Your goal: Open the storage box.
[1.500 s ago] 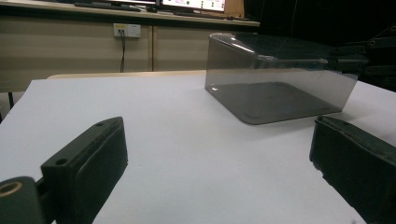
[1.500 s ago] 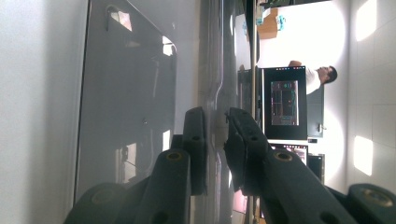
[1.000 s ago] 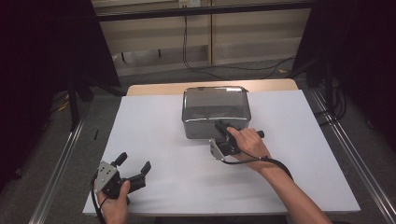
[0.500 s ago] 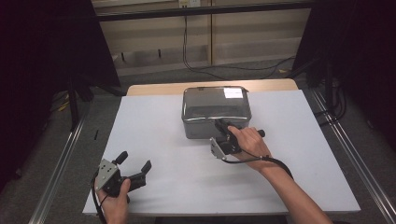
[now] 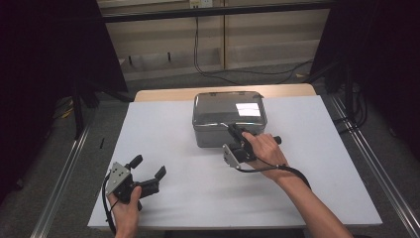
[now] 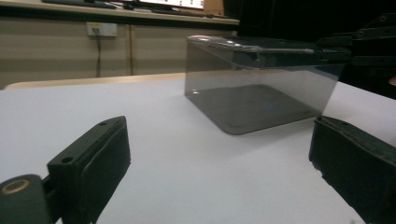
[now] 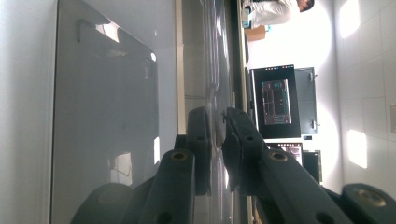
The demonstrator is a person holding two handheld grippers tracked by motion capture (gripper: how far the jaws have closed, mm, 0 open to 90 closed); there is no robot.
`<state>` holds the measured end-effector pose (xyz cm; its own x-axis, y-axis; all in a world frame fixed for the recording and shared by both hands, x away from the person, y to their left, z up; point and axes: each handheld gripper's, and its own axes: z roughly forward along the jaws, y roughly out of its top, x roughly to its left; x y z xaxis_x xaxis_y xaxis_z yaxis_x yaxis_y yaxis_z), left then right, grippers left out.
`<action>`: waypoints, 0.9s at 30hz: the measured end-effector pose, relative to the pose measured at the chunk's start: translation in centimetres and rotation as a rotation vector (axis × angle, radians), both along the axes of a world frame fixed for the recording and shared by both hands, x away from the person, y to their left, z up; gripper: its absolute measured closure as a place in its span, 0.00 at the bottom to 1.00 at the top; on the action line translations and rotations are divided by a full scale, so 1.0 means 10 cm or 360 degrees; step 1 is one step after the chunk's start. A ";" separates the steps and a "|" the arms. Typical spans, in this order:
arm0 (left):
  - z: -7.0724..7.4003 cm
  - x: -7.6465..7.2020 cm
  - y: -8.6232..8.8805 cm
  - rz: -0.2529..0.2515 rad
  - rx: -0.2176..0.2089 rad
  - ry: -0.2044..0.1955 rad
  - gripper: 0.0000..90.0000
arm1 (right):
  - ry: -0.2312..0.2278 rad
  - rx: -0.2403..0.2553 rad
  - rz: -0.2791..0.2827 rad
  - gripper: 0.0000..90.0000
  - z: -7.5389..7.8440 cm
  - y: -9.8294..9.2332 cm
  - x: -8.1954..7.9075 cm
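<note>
Right claw pinches the near rim of the grey box at the table's far middle; nothing has shifted, so lifting seems next. Left claw rests spread.

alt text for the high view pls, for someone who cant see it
A person's right gripper is clamped on the near rim of a clear grey plastic box at the back of a white table. The left gripper rests open near the table's front left corner, apart from the box.

My bench is wearing a white sheet, wood peeking out at the far edge, and a smoky clear box is sitting on it.
</note>
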<state>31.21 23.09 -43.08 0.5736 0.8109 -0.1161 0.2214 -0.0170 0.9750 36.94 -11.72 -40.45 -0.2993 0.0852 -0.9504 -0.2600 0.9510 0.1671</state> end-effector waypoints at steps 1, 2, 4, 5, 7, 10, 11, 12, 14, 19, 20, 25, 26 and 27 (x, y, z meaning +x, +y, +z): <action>0.01 0.02 -0.01 -0.0009 -0.0013 0.0010 0.06 | -0.0002 0.0001 0.0001 0.90 0.00 0.00 0.00; 0.02 0.04 -0.02 -0.0027 -0.0015 0.0011 0.06 | -0.0004 -0.0003 0.0002 0.90 0.00 0.00 0.00; 0.04 0.09 -0.04 -0.0042 0.0001 0.0008 0.06 | -0.0008 -0.0001 0.0000 0.90 0.01 0.00 0.00; 0.05 0.11 -0.04 -0.0065 0.0005 0.0003 0.06 | -0.0008 -0.0001 0.0000 0.90 0.01 0.00 0.00; 0.06 0.16 -0.07 -0.0090 0.0039 0.0004 0.06 | -0.0011 0.0000 0.0004 0.90 0.02 0.00 0.01; 0.06 0.22 -0.11 -0.0120 0.0034 0.0041 0.06 | -0.0017 -0.0001 0.0003 0.90 0.04 0.00 0.01; 0.06 0.24 -0.12 -0.0122 0.0025 0.0052 0.06 | -0.0021 -0.0001 0.0000 0.90 0.04 0.00 0.01; 0.07 0.26 -0.13 -0.0129 0.0023 0.0051 0.06 | -0.0023 0.0000 -0.0001 0.90 0.04 0.00 0.00; 0.07 0.29 -0.14 -0.0162 0.0014 0.0028 0.06 | -0.0024 -0.0002 0.0000 0.90 0.05 0.00 0.01; 0.10 0.39 -0.21 -0.0178 0.0031 -0.0029 0.06 | -0.0041 0.0017 0.0004 0.91 0.06 0.00 0.01; 0.10 0.42 -0.22 -0.0198 0.0024 -0.0042 0.05 | -0.0044 0.0013 0.0002 0.91 0.07 0.00 0.01; 0.14 0.53 -0.33 -0.0279 0.0011 -0.0112 0.05 | -0.0044 0.0021 -0.0001 0.91 0.08 0.00 0.01; 0.14 0.54 -0.35 -0.0279 0.0018 -0.0123 0.06 | -0.0046 0.0017 0.0002 0.91 0.08 0.00 0.01; 0.15 0.57 -0.39 -0.0291 0.0002 -0.0126 0.06 | -0.0047 0.0020 0.0001 0.91 0.08 0.00 0.01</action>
